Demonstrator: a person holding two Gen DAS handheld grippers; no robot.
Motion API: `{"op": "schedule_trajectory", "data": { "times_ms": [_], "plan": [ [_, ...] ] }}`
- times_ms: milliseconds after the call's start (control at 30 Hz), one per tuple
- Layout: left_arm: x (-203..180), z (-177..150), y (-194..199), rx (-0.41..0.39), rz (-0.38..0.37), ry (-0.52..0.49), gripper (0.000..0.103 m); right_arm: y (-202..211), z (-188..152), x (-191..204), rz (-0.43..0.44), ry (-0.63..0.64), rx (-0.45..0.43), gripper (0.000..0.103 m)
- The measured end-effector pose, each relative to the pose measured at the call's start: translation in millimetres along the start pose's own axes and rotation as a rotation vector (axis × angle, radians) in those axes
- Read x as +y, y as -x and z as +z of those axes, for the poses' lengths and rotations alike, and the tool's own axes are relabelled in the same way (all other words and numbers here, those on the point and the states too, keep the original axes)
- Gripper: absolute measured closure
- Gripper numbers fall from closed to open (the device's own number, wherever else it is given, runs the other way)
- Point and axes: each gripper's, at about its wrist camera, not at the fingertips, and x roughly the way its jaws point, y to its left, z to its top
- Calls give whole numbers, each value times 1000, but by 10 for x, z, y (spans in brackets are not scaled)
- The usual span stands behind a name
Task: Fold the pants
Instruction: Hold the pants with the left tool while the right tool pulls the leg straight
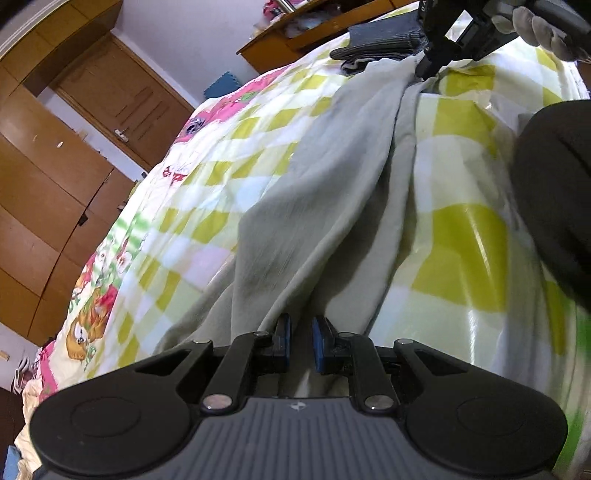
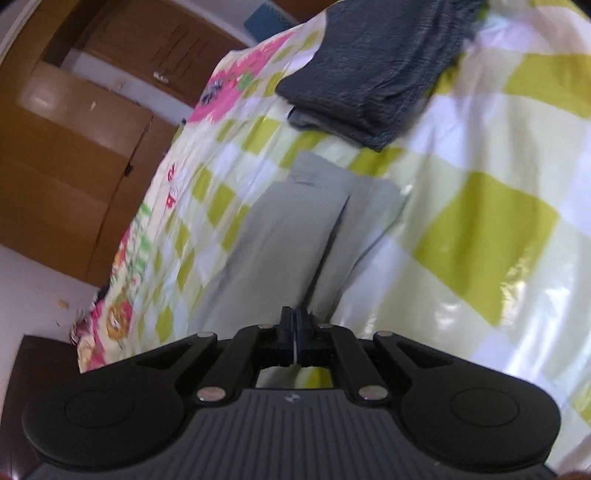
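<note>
Light grey-green pants (image 1: 332,177) lie stretched along a bed with a green-and-white checked quilt (image 1: 461,243). At the bottom of the left wrist view, my left gripper (image 1: 301,326) has its blue pads pinching a bunched end of the pants. At the far end, my right gripper (image 1: 424,70) bites the other end of the cloth, and a gloved hand (image 1: 535,27) holds it. In the right wrist view the right gripper (image 2: 294,319) has its pads pressed together on a thin edge of the pants (image 2: 295,229), which run away from it in two long folds.
A folded dark grey garment (image 1: 384,40) (image 2: 376,74) lies on the quilt just past the pants' far end. A dark sleeve (image 1: 554,177) hangs over the bed's right side. Brown wardrobes and a door (image 1: 122,107) stand left of the bed, a wooden desk (image 1: 280,44) behind it.
</note>
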Motion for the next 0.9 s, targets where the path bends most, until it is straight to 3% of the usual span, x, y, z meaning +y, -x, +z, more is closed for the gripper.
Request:
{"op": "schedule_trajectory", "data": {
  "times_ms": [167,267,367,433,467,500,700,800,900],
  "plan": [
    [-64,118,-53,5,2,-33,72,7,143,70,27,14,-47,90],
    [-125,173,-71,3,-3,-47,72,-150,255,26,-2,-17,-46,63],
    [-158,224,-91,1,-8,-62,72,-274,322,-73,10,-63,-48,67],
    [-171,249,-98,0,-8,-70,72,-315,362,-91,10,-86,-61,75],
    [-172,257,-96,-1,-7,-72,72,-314,376,-104,26,-101,-64,96],
    [-171,267,-95,-2,-5,-72,72,-293,391,-107,49,-115,-66,99],
    [-143,361,-32,-39,1,-57,72,142,390,-98,112,-75,-162,99],
    [-222,350,-89,-34,-21,-72,72,59,356,-231,28,-65,-128,99],
    [-330,305,-115,-25,-29,-96,72,66,310,-397,21,-116,-128,99]
  ]
}}
